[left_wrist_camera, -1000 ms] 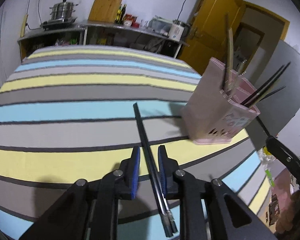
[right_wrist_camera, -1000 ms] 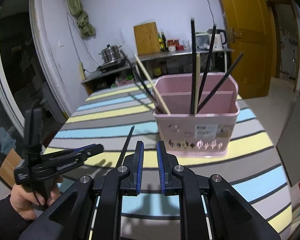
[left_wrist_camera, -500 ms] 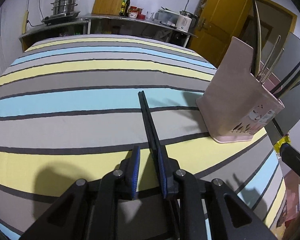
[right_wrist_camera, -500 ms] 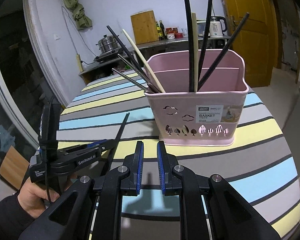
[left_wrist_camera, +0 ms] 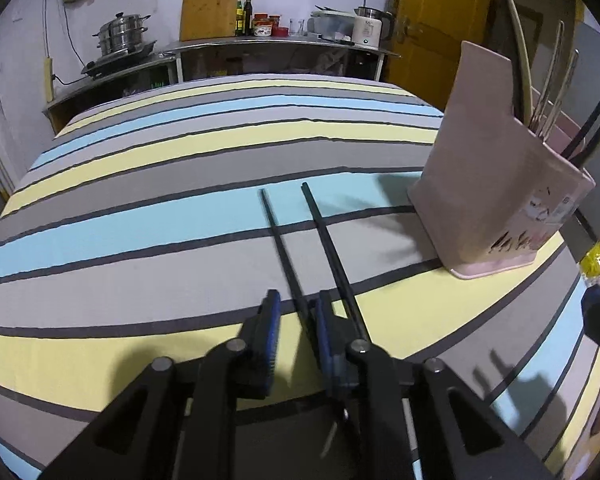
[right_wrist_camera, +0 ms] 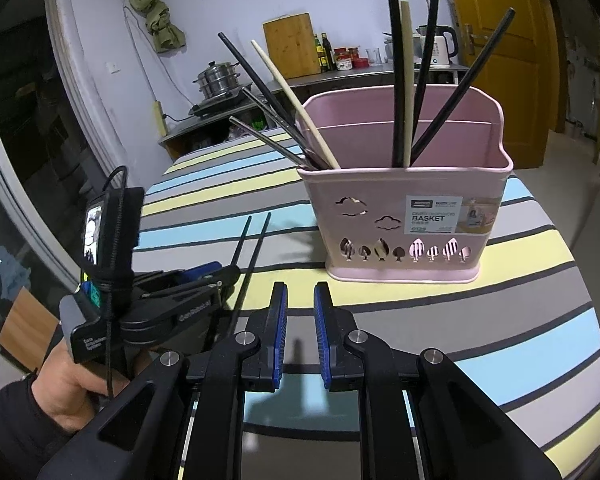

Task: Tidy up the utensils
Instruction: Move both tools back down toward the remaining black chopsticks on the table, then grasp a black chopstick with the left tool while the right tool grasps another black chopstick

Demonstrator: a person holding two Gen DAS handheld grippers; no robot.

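Observation:
Two black chopsticks lie on the striped tablecloth. One chopstick [left_wrist_camera: 284,252] runs between the pads of my left gripper [left_wrist_camera: 296,312], close to the right pad; the jaws are closing and still stand apart around it. The other chopstick [left_wrist_camera: 332,252] passes outside the right finger. In the right wrist view the left gripper [right_wrist_camera: 216,280] sits low over both chopsticks [right_wrist_camera: 256,248], held by a hand [right_wrist_camera: 72,380]. A pink utensil basket [right_wrist_camera: 404,216] [left_wrist_camera: 492,200] holds several chopsticks upright. My right gripper [right_wrist_camera: 300,312] hovers open in front of the basket with nothing between its fingers.
The striped table [left_wrist_camera: 140,216] ends just right of the basket. Behind it a metal counter [left_wrist_camera: 260,46] carries a steamer pot [left_wrist_camera: 120,36], a wooden cutting board [left_wrist_camera: 210,6], bottles and a kettle. A yellow door [right_wrist_camera: 496,60] stands at the right.
The two chopsticks, lying together before, have spread apart; one now lies outside the left gripper's right finger. Both grippers have come lower, and the basket looms larger in both views.

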